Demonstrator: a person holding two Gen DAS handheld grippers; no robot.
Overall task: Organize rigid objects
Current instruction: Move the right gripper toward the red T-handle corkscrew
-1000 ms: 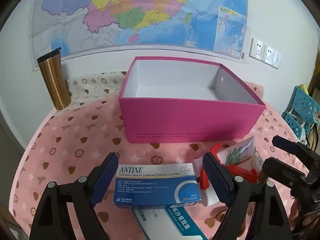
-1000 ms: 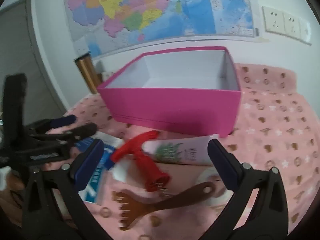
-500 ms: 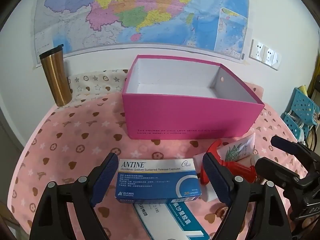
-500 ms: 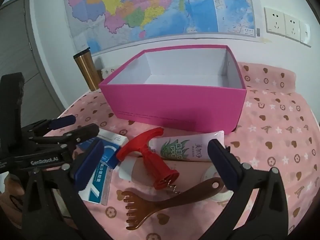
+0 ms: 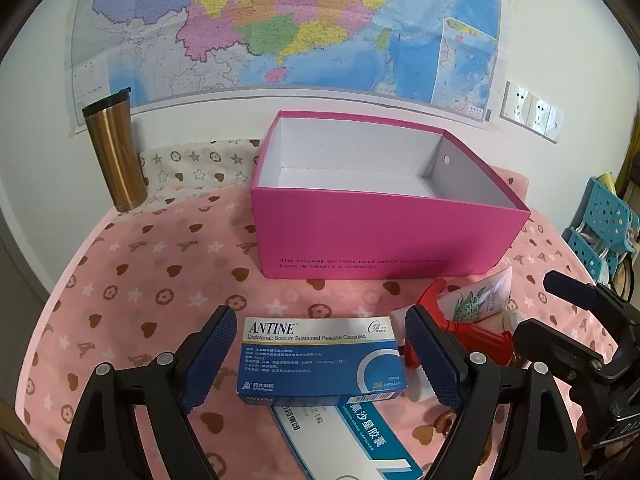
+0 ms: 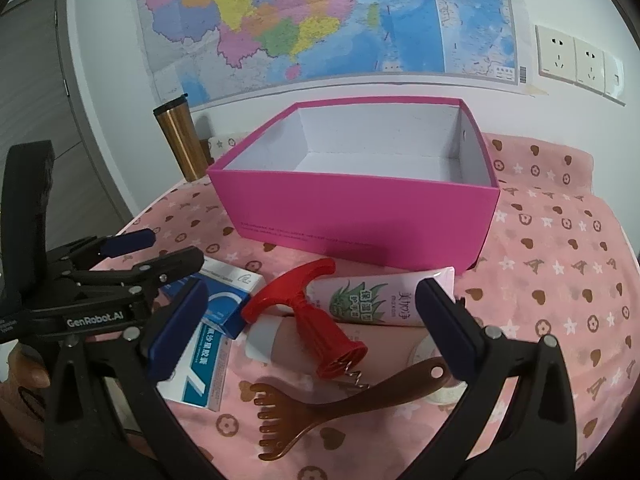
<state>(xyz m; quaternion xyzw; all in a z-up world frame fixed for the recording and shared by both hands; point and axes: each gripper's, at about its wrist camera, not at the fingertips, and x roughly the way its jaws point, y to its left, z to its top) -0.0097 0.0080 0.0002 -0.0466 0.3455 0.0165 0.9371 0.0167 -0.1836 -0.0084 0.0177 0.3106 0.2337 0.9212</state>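
An empty pink box [image 5: 384, 240] [image 6: 360, 216] stands open-topped on the pink patterned cloth. In front of it lie a blue ANTINE medicine box [image 5: 320, 356] [image 6: 228, 300] on a teal-and-white box [image 5: 352, 436] [image 6: 204, 368]. Beside them are a red corkscrew [image 6: 308, 312] [image 5: 460, 332], an aloe tube [image 6: 380, 300] [image 5: 476, 300] and a brown back scratcher [image 6: 348, 404]. My left gripper [image 5: 322, 360] [image 6: 132, 256] hovers open over the ANTINE box, its pads apart from it. My right gripper [image 6: 310, 324] [image 5: 568, 320] stands open above the corkscrew, holding nothing.
A gold tumbler [image 5: 114, 156] [image 6: 180, 140] stands at the back left by the wall. A small white bottle [image 6: 264, 336] and a white round object [image 6: 432, 364] lie near the corkscrew. A blue rack [image 5: 600, 220] sits off the table's right side.
The right wrist view shifted slightly and lost its blur. The left view barely moved. Nothing on the table moved, and both sets of jaws stay as wide as before.
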